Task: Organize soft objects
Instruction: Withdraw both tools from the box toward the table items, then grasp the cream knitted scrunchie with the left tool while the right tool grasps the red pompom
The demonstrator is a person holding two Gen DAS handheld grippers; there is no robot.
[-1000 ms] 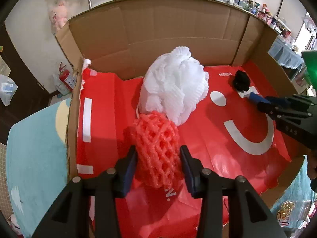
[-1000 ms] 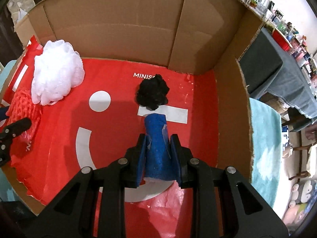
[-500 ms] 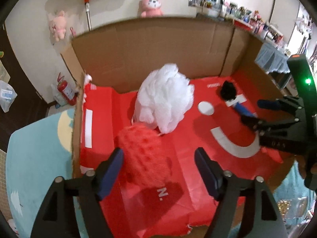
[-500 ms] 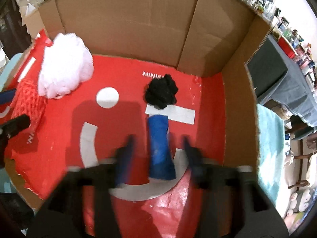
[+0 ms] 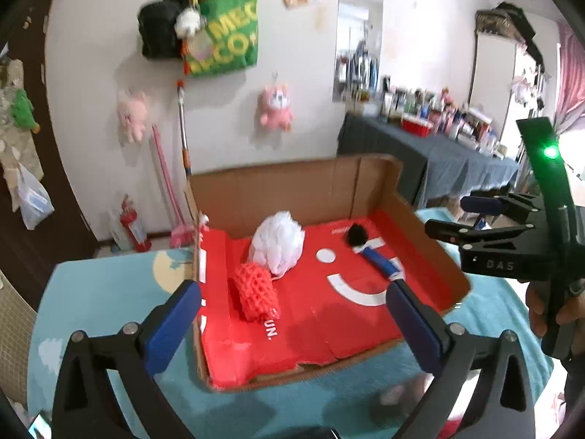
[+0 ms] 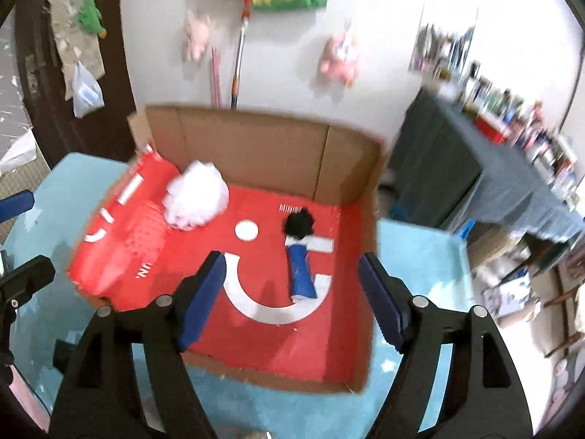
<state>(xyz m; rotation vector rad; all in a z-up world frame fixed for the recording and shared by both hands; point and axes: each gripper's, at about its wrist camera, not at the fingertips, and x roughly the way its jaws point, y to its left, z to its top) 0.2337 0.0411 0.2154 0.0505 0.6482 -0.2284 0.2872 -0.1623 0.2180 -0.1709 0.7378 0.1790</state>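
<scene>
A cardboard box (image 5: 292, 190) (image 6: 252, 146) lined with a red bag holds several soft things. A red foam net (image 5: 256, 294) (image 6: 148, 230) lies at the left, touching a white foam net ball (image 5: 278, 243) (image 6: 195, 201). A black pom (image 5: 357, 236) (image 6: 299, 222) lies at the back right with a blue roll (image 5: 380, 264) (image 6: 301, 272) in front of it. My left gripper (image 5: 292, 322) is open and empty, raised above the box's near edge. My right gripper (image 6: 289, 298) is open and empty, raised above the blue roll; it also shows in the left wrist view (image 5: 475, 219).
The box stands on a teal mat (image 5: 109, 292) (image 6: 420, 256). Behind it is a white wall with pink plush toys (image 5: 276, 106), a green bag (image 5: 223, 36) and a broom (image 5: 182, 128). A grey-clothed table (image 5: 438, 161) crowded with bottles stands at the right.
Both grippers opened, letting go of the red net and the blue roll, then lifted up and back out of the box. Both objects now lie on the red liner.
</scene>
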